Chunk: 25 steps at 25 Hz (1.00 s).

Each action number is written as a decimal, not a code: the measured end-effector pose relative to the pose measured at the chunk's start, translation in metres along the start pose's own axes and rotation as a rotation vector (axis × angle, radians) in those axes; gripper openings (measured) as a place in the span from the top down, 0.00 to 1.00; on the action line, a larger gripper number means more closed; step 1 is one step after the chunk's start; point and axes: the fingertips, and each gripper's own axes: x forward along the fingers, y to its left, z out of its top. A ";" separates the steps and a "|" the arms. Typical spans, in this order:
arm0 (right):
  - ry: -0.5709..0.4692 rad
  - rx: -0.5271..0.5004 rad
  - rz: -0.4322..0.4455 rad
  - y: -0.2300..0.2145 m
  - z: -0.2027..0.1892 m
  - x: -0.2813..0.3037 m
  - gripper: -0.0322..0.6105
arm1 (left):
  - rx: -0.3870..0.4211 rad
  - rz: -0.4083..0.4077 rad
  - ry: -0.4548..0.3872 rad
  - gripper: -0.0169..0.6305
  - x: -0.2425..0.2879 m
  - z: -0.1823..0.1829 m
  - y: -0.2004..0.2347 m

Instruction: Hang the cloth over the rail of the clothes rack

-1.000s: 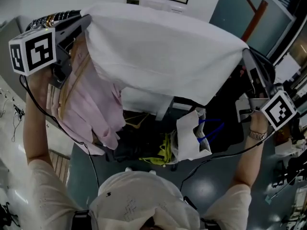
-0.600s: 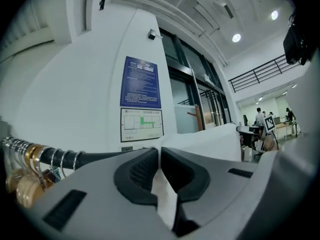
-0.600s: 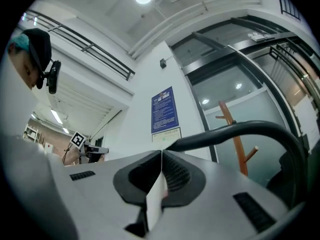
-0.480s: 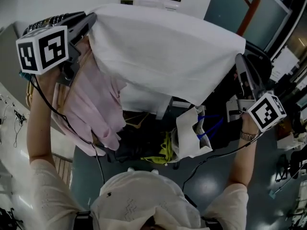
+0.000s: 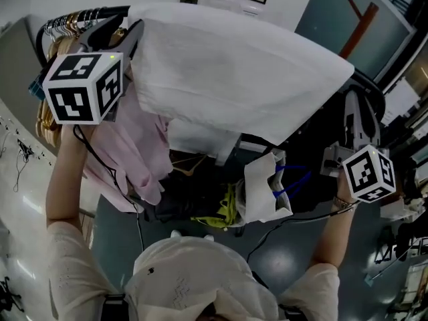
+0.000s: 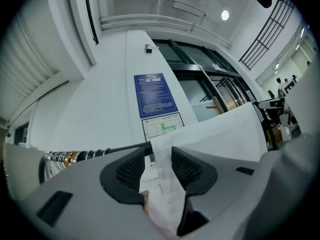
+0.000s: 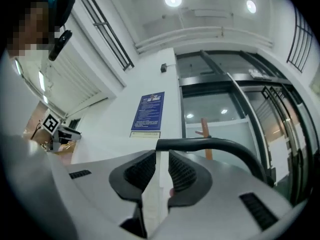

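The white cloth (image 5: 234,72) lies draped over the black rail (image 7: 220,145) of the clothes rack, spread wide in the head view. My left gripper (image 5: 130,35) is at the cloth's left end, by the rail (image 6: 95,153). Its jaws are opening, and a strip of the cloth (image 6: 162,169) hangs loose between the pads. My right gripper (image 5: 354,109) is just below the cloth's right corner. Its jaws stand slightly apart under the rail's bend, with a white strip (image 7: 161,179) showing between them.
Pink garments (image 5: 134,146) hang on hangers (image 5: 63,29) at the rack's left end. Below the rack are a white bag (image 5: 264,189), yellow items (image 5: 224,212) and cables on the dark floor. A blue wall poster (image 6: 154,95) is behind. A wooden post (image 5: 358,22) stands at the back right.
The left gripper's jaws have parted and released the cloth's left end. The right gripper has dropped lower, away from the cloth's right corner. The cloth stays on the rail.
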 end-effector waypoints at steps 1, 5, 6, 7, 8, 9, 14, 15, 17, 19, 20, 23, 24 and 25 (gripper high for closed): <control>-0.011 -0.005 0.006 0.002 0.000 -0.006 0.82 | -0.006 0.021 -0.016 0.74 -0.005 0.000 0.003; 0.021 0.028 0.107 0.022 -0.018 -0.040 0.82 | -0.035 0.060 -0.072 0.74 -0.032 -0.008 0.005; 0.034 0.039 0.132 0.028 -0.025 -0.047 0.84 | -0.030 0.047 -0.088 0.74 -0.039 -0.010 0.001; 0.042 0.054 0.161 0.034 -0.032 -0.053 0.89 | -0.017 0.017 -0.108 0.75 -0.045 -0.013 -0.006; 0.045 0.077 0.190 0.041 -0.039 -0.058 0.91 | 0.000 -0.029 -0.133 0.77 -0.050 -0.017 -0.017; 0.045 0.105 0.216 0.048 -0.048 -0.061 0.92 | 0.014 -0.078 -0.159 0.82 -0.056 -0.022 -0.029; 0.049 0.232 0.323 0.085 -0.100 -0.076 0.92 | -0.011 -0.307 -0.227 0.95 -0.090 -0.072 -0.105; 0.052 0.236 0.339 0.094 -0.111 -0.079 0.92 | -0.048 -0.345 -0.230 0.95 -0.095 -0.085 -0.119; 0.057 0.213 0.349 0.113 -0.134 -0.081 0.92 | -0.134 -0.390 -0.217 0.95 -0.102 -0.114 -0.144; 0.075 0.215 0.339 0.131 -0.160 -0.084 0.92 | -0.205 -0.411 -0.171 0.95 -0.107 -0.147 -0.167; 0.093 0.240 0.335 0.140 -0.173 -0.087 0.92 | -0.237 -0.416 -0.137 0.95 -0.109 -0.165 -0.178; 0.171 0.258 0.339 0.172 -0.213 -0.099 0.92 | -0.341 -0.412 -0.048 0.95 -0.122 -0.210 -0.210; 0.194 0.230 0.335 0.180 -0.225 -0.103 0.92 | -0.368 -0.406 -0.033 0.95 -0.127 -0.220 -0.219; 0.213 0.204 0.331 0.188 -0.235 -0.108 0.92 | -0.384 -0.397 -0.026 0.95 -0.132 -0.227 -0.226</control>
